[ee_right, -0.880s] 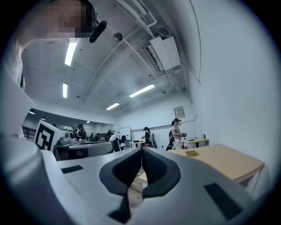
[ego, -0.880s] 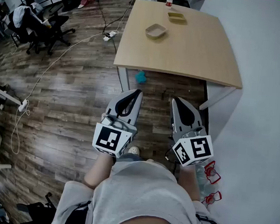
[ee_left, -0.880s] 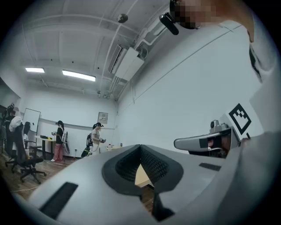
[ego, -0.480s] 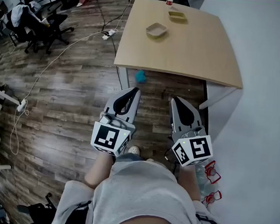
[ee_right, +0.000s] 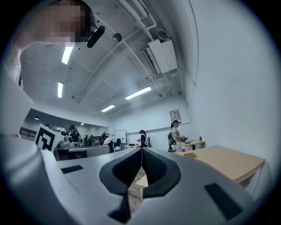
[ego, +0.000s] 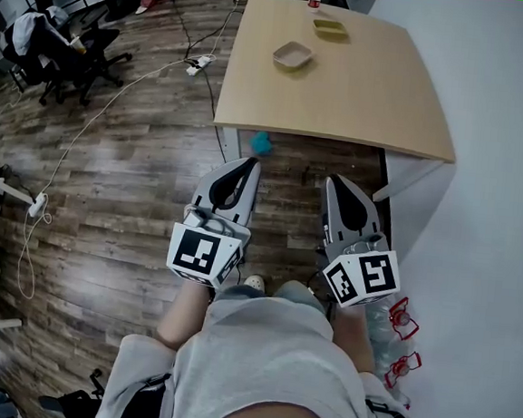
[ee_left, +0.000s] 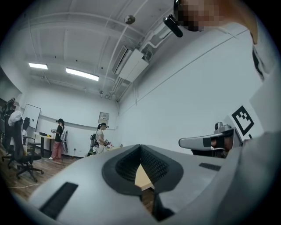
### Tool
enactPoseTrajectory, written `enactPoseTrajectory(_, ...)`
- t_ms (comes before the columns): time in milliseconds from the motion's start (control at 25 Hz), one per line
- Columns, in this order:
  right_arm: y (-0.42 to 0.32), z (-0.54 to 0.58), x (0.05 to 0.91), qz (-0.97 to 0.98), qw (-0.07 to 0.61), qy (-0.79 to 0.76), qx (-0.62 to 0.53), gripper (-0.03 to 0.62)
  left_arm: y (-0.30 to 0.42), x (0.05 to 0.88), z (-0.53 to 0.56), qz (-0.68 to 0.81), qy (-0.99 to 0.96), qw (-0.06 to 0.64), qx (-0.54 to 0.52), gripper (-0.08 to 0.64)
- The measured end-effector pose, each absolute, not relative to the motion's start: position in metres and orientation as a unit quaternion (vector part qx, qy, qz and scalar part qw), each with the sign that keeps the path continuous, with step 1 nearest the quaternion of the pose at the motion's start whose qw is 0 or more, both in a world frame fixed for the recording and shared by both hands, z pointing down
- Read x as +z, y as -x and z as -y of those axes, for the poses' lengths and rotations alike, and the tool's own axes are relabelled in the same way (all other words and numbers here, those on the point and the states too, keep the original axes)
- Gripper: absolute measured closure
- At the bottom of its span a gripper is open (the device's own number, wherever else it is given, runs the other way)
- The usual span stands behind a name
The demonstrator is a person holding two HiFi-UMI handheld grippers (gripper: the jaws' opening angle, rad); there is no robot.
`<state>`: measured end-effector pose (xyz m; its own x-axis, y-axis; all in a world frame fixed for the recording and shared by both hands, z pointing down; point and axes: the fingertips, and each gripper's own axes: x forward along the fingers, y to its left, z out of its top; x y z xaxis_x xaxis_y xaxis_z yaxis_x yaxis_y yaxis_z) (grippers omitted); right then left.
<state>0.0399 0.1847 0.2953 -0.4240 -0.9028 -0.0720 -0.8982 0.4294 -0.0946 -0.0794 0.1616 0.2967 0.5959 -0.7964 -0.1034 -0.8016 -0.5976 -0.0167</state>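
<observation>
- Jaws of left gripper (ego: 248, 165) and right gripper (ego: 336, 180) meet, holding nothing.
- Teal object (ego: 263, 143), frame centre, looks small and light; pinch its sides.

A pale wooden table (ego: 363, 85) stands against the white wall and carries a shallow tan bowl (ego: 292, 55) and a yellowish rectangular tray (ego: 330, 29). A white power strip (ego: 199, 63) lies on the dark plank floor (ego: 119, 173) near black office chairs (ego: 62, 50). Small red-framed items (ego: 403, 318), perhaps clips, lie by the wall.
</observation>
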Motion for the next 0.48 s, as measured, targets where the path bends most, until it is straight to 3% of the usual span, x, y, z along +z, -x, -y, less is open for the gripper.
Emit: enactPoseTrajectory(480,-0.040,-0.153,0.298,-0.842,0.030,0.539,-0.004,0.580,0.076,0.295,-0.123,-0.444,0.894,0.026,0.051,0.546)
